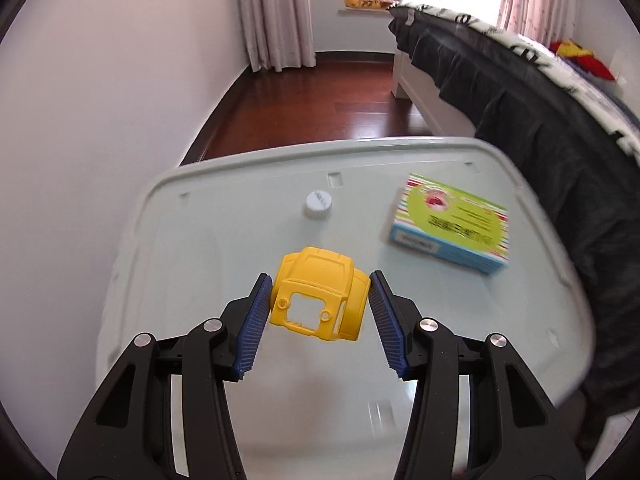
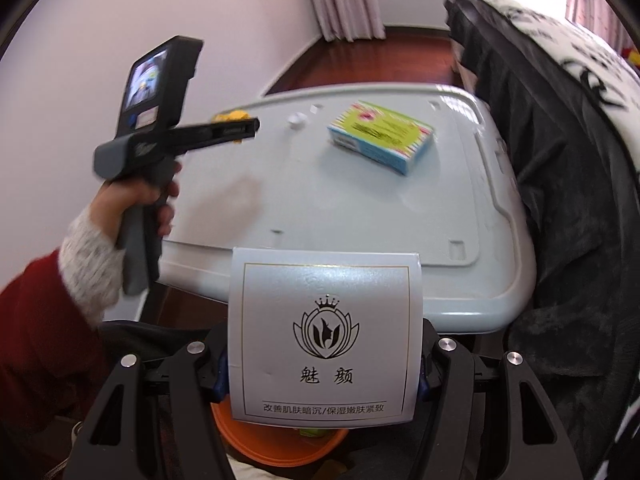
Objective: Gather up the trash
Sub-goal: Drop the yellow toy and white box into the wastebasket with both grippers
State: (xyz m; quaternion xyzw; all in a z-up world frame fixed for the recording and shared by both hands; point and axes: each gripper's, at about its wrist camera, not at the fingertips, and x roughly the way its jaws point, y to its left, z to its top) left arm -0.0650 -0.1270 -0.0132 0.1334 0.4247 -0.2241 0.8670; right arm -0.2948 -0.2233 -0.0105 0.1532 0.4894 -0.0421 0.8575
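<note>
My left gripper (image 1: 320, 277) is shut on a yellow plastic toy-car shell (image 1: 320, 296), which hangs above the pale grey lid (image 1: 224, 248). The right wrist view shows that gripper (image 2: 252, 124) from the side, held by a hand (image 2: 132, 196), with a bit of the yellow shell (image 2: 232, 114) at its tip. My right gripper (image 2: 322, 360) is shut on a white box with a crown logo (image 2: 324, 336), held upright near the lid's front edge (image 2: 400, 296). On the lid lie a white bottle cap (image 1: 319, 204) (image 2: 296, 119) and a striped green and blue box (image 1: 450, 226) (image 2: 382, 136).
An orange bin (image 2: 280, 448) sits low, under the white box. A bed with a dark skirt (image 1: 520, 100) (image 2: 560, 160) runs along the lid's right side. A white wall (image 1: 100, 120) stands on the left, and wooden floor (image 1: 320, 96) and curtains (image 1: 276, 12) lie beyond.
</note>
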